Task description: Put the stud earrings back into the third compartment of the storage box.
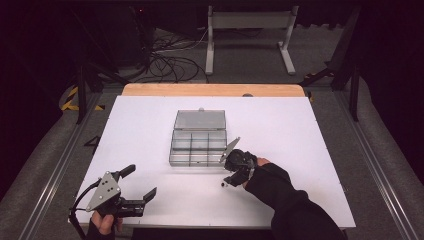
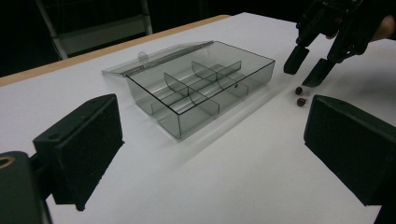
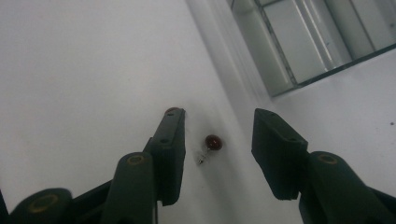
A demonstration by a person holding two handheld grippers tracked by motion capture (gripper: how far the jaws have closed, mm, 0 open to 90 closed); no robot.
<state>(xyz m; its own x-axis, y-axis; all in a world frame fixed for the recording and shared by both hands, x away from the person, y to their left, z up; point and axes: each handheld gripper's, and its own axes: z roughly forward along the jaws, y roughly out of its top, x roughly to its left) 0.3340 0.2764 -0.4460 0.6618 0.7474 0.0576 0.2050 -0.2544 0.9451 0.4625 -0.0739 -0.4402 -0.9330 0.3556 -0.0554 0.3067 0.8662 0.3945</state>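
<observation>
A: Right hand-held gripper?
B: Tips down over the white tabletop, near the front right corner of the box. Jaws apart, not touching anything.

A: What's between them?
B: A small dark red bead lying on the tabletop with a tiny metal pin sticking out of it, maybe an earring stud, can't tell. It sits in the gap, nearer the left jaw in the right gripper view, clear of both pads.

A: Just one bead?
B: Left gripper view has two small dark red beads close together on the tabletop, right below that gripper's tips.

A: The box?
B: Clear smoky plastic compartment box, middle of the tabletop, lid flipped open flat behind it. Dividers make several cells; nothing visible in them.

A: Left hand-held gripper?
B: Low at the front left of the tabletop, pointing toward the box, well apart from it. Jaws wide apart, holding nothing. Grey three-cornered plate on top, hand at the table's edge.

A: Right arm?
B: Black sleeve coming in from bottom right.
</observation>
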